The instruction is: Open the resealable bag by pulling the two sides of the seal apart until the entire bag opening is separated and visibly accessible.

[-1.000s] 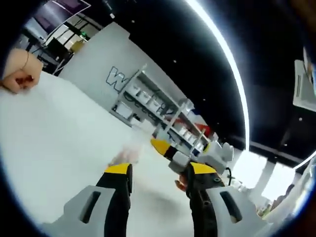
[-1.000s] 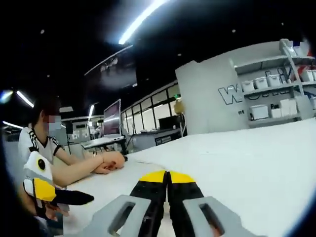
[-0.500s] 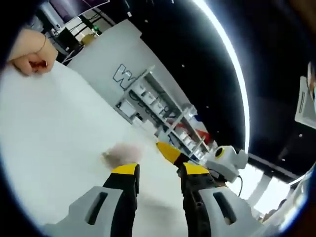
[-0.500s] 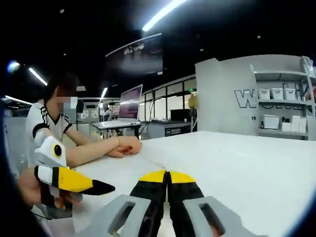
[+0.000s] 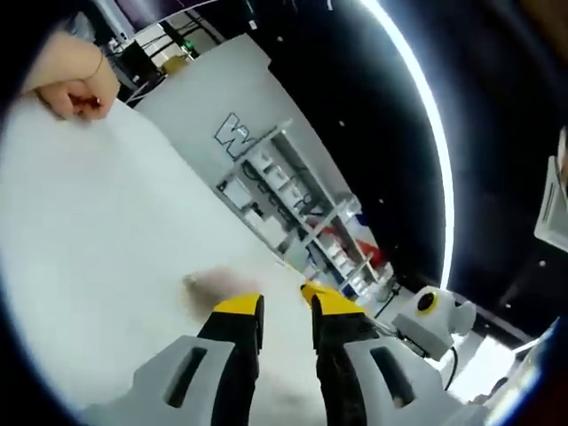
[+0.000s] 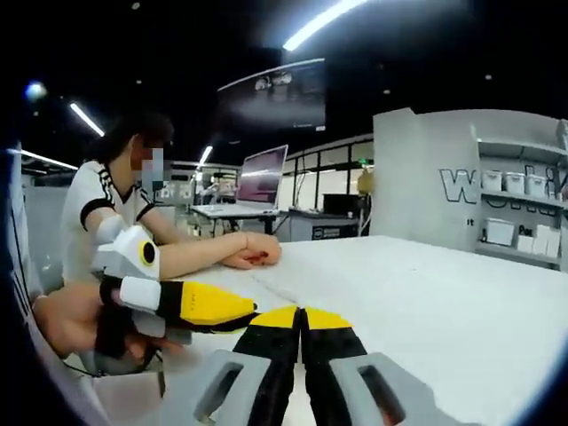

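In the left gripper view my left gripper [image 5: 286, 303] stands open over the white table [image 5: 98, 213], with a narrow gap between its yellow-tipped jaws. A faint, blurred pinkish-grey patch [image 5: 209, 284] lies just beyond its left jaw; I cannot tell whether it is the clear bag. The right gripper [image 5: 310, 288] comes in from the right, its yellow tip beside my right jaw. In the right gripper view my right gripper [image 6: 301, 312] is shut, jaws pressed together, and I see nothing between them. The left gripper's yellow finger [image 6: 209, 303] reaches in from the left, close to those tips.
A person [image 6: 106, 200] sits at the table's far side with forearms folded on it; their hand [image 5: 75, 84] is also in the left gripper view. A hand [image 6: 67, 319] holds the left gripper. Shelves with white boxes [image 5: 284, 191] stand behind the table.
The left gripper's jaws have drawn closer together. In the right gripper view the left gripper has come nearer, up beside my shut tips. Both views have shifted with the hands.
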The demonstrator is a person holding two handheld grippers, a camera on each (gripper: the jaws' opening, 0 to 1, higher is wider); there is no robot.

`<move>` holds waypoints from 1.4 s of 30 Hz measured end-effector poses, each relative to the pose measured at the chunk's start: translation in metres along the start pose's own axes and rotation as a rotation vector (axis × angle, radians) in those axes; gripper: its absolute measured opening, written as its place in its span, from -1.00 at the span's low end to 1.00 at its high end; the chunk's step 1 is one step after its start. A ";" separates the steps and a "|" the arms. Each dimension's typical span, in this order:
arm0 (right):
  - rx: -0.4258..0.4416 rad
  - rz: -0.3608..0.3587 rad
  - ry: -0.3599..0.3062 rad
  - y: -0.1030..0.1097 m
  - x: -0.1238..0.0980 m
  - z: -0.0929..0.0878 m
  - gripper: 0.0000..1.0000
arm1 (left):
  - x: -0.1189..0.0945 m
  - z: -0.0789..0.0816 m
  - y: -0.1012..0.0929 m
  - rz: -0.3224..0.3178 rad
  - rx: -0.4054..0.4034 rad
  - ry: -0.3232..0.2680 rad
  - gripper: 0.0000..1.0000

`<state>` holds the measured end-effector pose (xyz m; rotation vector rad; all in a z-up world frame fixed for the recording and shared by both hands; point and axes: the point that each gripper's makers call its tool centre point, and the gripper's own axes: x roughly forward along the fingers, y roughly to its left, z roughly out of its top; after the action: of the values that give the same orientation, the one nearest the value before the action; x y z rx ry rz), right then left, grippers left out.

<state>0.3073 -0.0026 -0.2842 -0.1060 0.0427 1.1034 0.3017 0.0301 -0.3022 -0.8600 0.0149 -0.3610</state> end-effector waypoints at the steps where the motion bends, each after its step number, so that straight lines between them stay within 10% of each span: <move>1: 0.002 0.003 -0.002 0.002 -0.001 -0.001 -1.00 | -0.001 0.000 0.002 0.004 -0.010 -0.004 -0.63; 42: -0.142 0.109 0.123 0.042 -0.017 -0.040 -1.00 | -0.022 -0.017 0.022 0.045 -0.177 0.017 -0.66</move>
<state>0.2635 -0.0030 -0.3253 -0.3021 0.0807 1.2072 0.2848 0.0377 -0.3326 -1.0305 0.0823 -0.3282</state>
